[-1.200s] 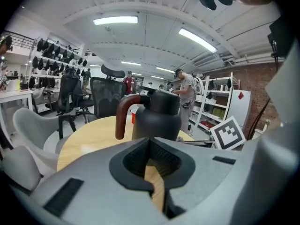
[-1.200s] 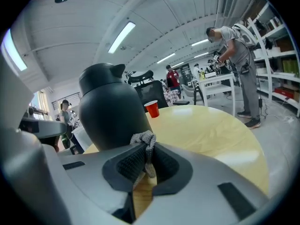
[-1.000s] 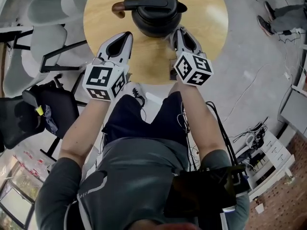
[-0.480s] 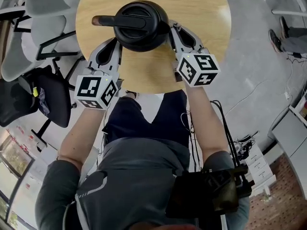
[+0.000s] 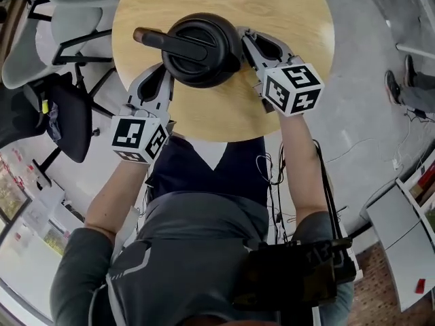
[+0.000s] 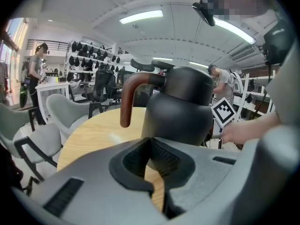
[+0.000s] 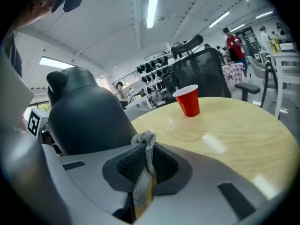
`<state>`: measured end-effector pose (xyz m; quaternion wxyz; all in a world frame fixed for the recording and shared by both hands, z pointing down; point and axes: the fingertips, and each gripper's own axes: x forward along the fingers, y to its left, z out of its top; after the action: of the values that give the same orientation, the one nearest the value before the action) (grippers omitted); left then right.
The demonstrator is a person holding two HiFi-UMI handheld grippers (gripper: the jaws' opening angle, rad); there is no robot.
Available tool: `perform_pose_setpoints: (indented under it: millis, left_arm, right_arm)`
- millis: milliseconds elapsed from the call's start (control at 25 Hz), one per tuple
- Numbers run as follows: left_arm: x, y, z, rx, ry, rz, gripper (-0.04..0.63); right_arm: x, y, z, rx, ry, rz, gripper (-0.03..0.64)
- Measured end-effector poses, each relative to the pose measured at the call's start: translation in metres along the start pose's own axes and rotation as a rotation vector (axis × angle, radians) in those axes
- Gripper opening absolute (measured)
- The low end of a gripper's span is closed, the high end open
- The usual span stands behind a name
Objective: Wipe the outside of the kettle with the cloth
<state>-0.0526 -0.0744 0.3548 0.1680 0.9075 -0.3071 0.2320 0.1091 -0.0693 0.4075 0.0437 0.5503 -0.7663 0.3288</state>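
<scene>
Grey moulded chairs (image 5: 71,19), two, at the far left of the head view, beside the table. One black office chair (image 5: 64,114) nearer the person, same side.

Grey-shelled left gripper (image 6: 154,172), with the left marker cube (image 5: 139,138) at its rear. Fingers pressed together, nothing between them. Tips over the table's near-left part, just beside the kettle's lower left flank; whether they touch it cannot be told.

Round table (image 5: 292,19), pale wood-grain top with patches of glare.

Black kettle (image 5: 204,49), one, upright on the table, left of centre, between the two grippers. Rounded matte body, lid on. Handle (image 5: 160,39) runs out from the lid toward the left; the left gripper view shows it turning brown and curving downward.

Grey-shelled right gripper (image 7: 145,161), with the right marker cube (image 5: 292,88) at its rear. Fingers pinching the cloth. Tips close against the kettle's right flank in the head view. The kettle fills the left of the right gripper view, just beyond the jaws.

Cloth (image 7: 143,172), grey knit with a yellowish patch low down, bunched into a narrow strip between the right gripper's fingers. Its top end pokes up above them, beside the kettle wall; contact with the wall cannot be told.

Red cup (image 7: 188,100), one, upright on the far part of the table, well apart from the kettle.
</scene>
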Motion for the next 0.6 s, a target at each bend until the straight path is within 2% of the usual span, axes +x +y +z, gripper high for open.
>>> perform_pose_setpoints:
  millis: [280,600]
  left_arm:
    - [-0.002,0.002,0.004,-0.027,-0.015,0.059,0.008]
    - [-0.007,0.001,0.01,-0.071,-0.044,0.126,0.008]
  right_arm:
    - [0.027,0.003,0.015,-0.129,0.146,0.233,0.051]
    - [0.055,0.02,0.033,-0.276,0.278,0.552,0.051]
